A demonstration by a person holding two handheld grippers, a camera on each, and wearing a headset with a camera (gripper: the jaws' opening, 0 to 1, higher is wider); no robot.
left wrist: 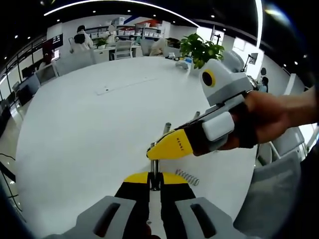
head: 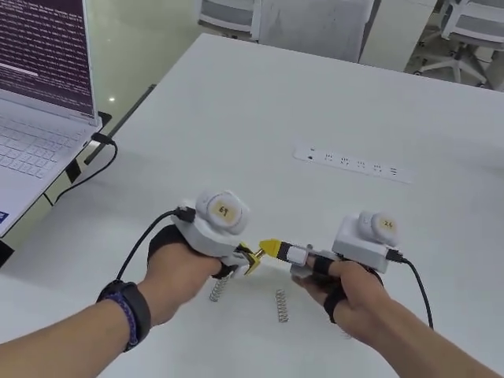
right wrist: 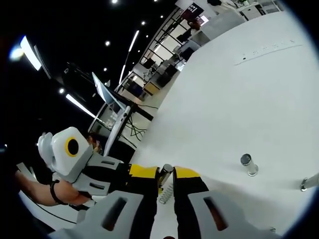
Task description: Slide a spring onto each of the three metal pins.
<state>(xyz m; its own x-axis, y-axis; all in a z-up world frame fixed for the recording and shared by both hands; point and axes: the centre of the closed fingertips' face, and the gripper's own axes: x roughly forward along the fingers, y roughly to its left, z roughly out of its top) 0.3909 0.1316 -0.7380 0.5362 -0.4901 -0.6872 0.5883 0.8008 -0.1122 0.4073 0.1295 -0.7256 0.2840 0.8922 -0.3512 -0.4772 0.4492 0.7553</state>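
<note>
My left gripper [head: 252,260] [left wrist: 155,180] is shut on the shaft of a thin metal pin [left wrist: 155,172], held above the white table [head: 260,118]. My right gripper [head: 270,248] [right wrist: 166,174] meets it tip to tip, jaws shut around the same pin's round end [right wrist: 165,170]. In the left gripper view the right gripper [left wrist: 152,152] comes in from the right over the pin's top. Whether a spring is on this pin I cannot tell. Two loose springs [head: 218,290] [head: 281,305] lie on the table below the grippers. Two more pins [right wrist: 247,164] [right wrist: 306,183] stand upright on the table.
An open laptop [head: 39,102] sits at the left edge with a black cable [head: 102,169] trailing from it. A white power strip [head: 354,163] lies beyond the grippers. Office chairs [head: 472,31] stand past the far table edge.
</note>
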